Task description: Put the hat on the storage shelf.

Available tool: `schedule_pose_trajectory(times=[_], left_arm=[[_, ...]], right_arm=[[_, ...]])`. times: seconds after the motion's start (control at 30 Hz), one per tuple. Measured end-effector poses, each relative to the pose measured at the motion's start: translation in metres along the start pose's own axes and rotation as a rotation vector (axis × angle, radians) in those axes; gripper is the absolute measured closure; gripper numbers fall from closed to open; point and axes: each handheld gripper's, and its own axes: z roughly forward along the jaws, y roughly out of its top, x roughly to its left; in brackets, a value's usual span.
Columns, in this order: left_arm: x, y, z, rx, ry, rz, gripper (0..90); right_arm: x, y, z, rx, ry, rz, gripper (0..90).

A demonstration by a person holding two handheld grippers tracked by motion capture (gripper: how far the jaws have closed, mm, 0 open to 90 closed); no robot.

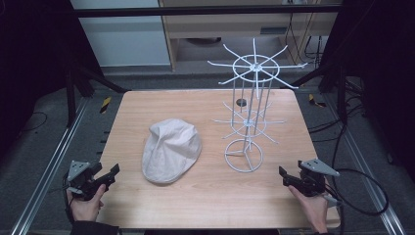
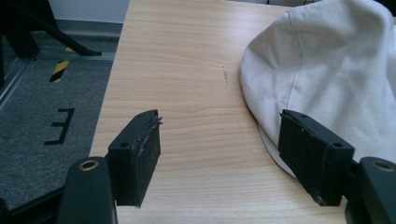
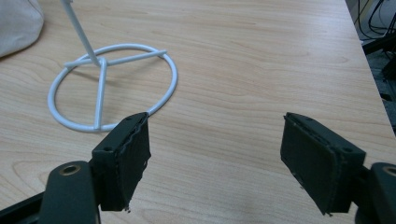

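The cream flat cap (image 1: 172, 150) lies crown up at the middle of the wooden table (image 1: 205, 205), just left of the white wire rack (image 1: 249, 112), whose hooks are bare, presumably ready to receive it. The left gripper (image 1: 108, 175) and right gripper (image 1: 285, 177) rest at the near corners, jaws spread wide, each holding nothing. No containers are present.

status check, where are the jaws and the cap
Left gripper and right gripper open, empty, low at the near table corners. Cream cap flat on the table, untouched. White wire rack upright right of it. Nothing between jaws and cap.
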Motion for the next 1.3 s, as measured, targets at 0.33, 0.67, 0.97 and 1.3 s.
schedule_pose_trajectory(times=[0.33,0.67,0.97,1.3], left_arm=[[-0.017,0.011,-0.006,-0.041,-0.082,0.032,28.8],[-0.034,0.022,-0.011,-0.06,-0.096,0.055,28.0],[-0.046,0.032,-0.013,-0.077,-0.115,0.079,26.8],[-0.057,0.045,-0.016,-0.124,-0.124,0.097,26.6]], right_arm=[[0.002,0.001,0.002,0.008,0.002,-0.015,23.1],[0.003,0.0,0.002,0.011,0.007,-0.021,22.6],[0.003,0.001,0.001,0.004,0.004,-0.017,22.7],[0.003,0.003,0.001,-0.004,0.01,-0.016,23.4]])
